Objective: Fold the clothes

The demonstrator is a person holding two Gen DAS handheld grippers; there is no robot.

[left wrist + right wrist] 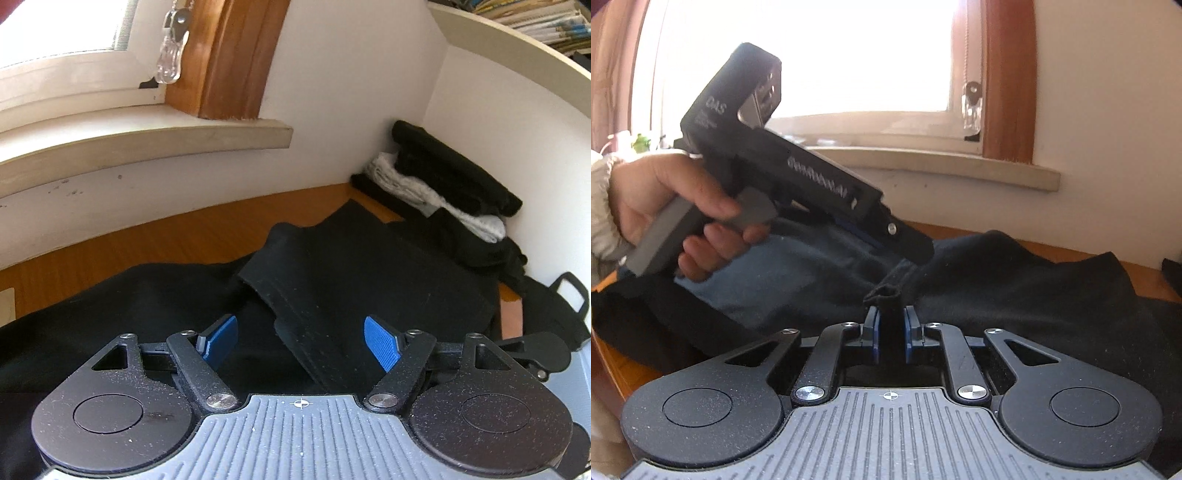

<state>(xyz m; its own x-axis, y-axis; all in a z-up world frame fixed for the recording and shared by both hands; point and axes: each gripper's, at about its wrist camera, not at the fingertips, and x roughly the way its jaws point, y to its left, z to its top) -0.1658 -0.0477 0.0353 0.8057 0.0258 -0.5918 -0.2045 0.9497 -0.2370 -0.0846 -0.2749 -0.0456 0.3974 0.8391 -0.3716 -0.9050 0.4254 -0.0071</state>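
Right tool (890,328) pinches the black garment (1015,295); left tool (301,341) gapes apart above it.

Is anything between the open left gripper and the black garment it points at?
Nothing visible. The left gripper hangs open right over the black fabric garment on the wooden table, blue pads apart. The right gripper already pinches a bunched edge. The folded clothes stack sits aside in the corner.

A lived-in home room is indicated by a wooden table (155,236) set under a sunlit window with a pale stone sill (147,136), folded black and white clothes (443,184) stacked far right.
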